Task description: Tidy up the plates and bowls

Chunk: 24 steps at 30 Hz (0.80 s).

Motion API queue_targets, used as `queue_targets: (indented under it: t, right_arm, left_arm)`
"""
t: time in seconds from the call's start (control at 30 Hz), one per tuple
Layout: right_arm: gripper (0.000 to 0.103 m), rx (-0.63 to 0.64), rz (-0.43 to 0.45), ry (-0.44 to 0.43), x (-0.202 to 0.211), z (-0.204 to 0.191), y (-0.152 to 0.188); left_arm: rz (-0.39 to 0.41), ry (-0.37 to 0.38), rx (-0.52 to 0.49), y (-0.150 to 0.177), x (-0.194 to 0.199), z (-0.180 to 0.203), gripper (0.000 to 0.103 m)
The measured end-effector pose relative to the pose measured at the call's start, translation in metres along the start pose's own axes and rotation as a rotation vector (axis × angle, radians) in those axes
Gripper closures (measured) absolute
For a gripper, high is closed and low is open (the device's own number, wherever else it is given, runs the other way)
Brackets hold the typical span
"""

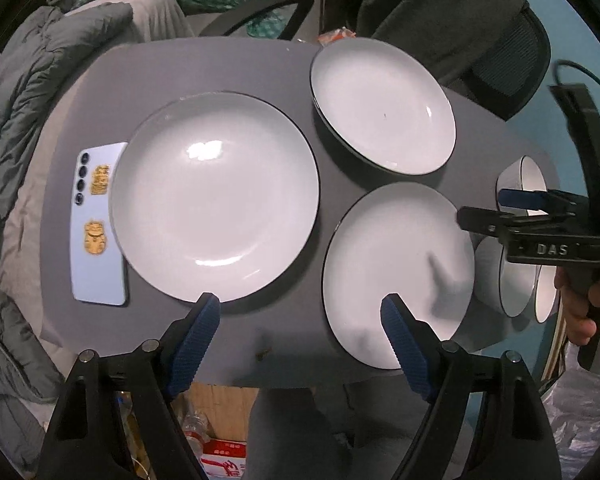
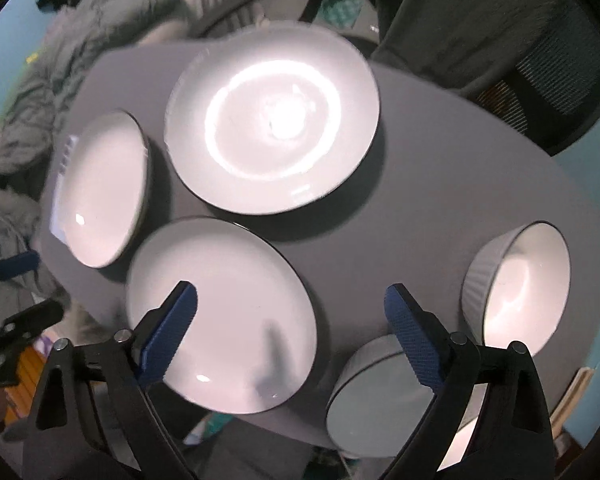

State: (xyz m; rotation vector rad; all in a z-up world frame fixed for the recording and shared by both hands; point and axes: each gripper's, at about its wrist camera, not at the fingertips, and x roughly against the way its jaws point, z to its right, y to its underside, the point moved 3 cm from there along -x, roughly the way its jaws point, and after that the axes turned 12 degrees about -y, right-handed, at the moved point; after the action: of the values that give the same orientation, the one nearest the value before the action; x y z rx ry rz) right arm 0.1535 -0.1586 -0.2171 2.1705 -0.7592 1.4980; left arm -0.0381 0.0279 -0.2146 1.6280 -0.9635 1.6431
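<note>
Three white plates with dark rims lie on the grey table [image 1: 260,68]: a large one [image 1: 216,196] at the left, a deep one [image 1: 384,108] at the back, and a smaller one [image 1: 396,272] near the front. My left gripper [image 1: 304,320] hangs open above the gap between the large and the front plate, holding nothing. White bowls [image 1: 516,280] stand at the right edge. In the right wrist view my right gripper [image 2: 292,308] is open and empty, its left finger over the front plate [image 2: 220,312] and its right finger over a bowl [image 2: 380,396]. A ribbed bowl [image 2: 520,284] sits further right.
A light blue phone [image 1: 100,224] lies beside the large plate at the table's left edge. A black office chair [image 1: 508,60] draped with dark cloth stands behind the table. Grey bedding [image 1: 28,92] lies to the left. Boxes and clutter [image 1: 220,448] sit on the floor below the front edge.
</note>
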Motion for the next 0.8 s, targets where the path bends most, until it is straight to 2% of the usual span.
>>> queue_targets:
  t: [0.17, 0.27, 0.33, 0.5, 0.53, 0.67, 0.8]
  right_arm:
    - [0.019, -0.019, -0.05, -0.026, -0.018, 0.0, 0.006]
    - [0.023, -0.013, -0.064, -0.001, -0.022, 0.002, 0.005]
    - [0.024, -0.012, -0.075, 0.017, -0.025, 0.005, 0.005]
    - [0.041, -0.003, -0.112, 0.029, -0.031, 0.008, 0.007]
    - [0.043, -0.001, -0.113, 0.031, -0.031, 0.009, 0.007]
    - [0.062, -0.025, -0.129, 0.01, -0.03, 0.013, 0.01]
    - [0.064, -0.027, -0.136, 0.017, -0.026, 0.016, 0.013]
  left_arm:
    - [-0.058, 0.019, -0.001, 0.008, -0.021, 0.01, 0.019]
    - [-0.082, 0.053, 0.017, 0.012, -0.028, 0.017, 0.019]
    - [-0.092, 0.045, 0.013, 0.013, -0.035, 0.023, 0.02]
    - [-0.125, 0.027, 0.027, 0.016, -0.052, 0.028, 0.029]
    - [-0.132, 0.029, 0.028, 0.016, -0.053, 0.029, 0.034]
    - [-0.15, 0.046, 0.027, 0.015, -0.058, 0.032, 0.039]
    - [-0.185, 0.063, 0.037, 0.016, -0.071, 0.032, 0.051]
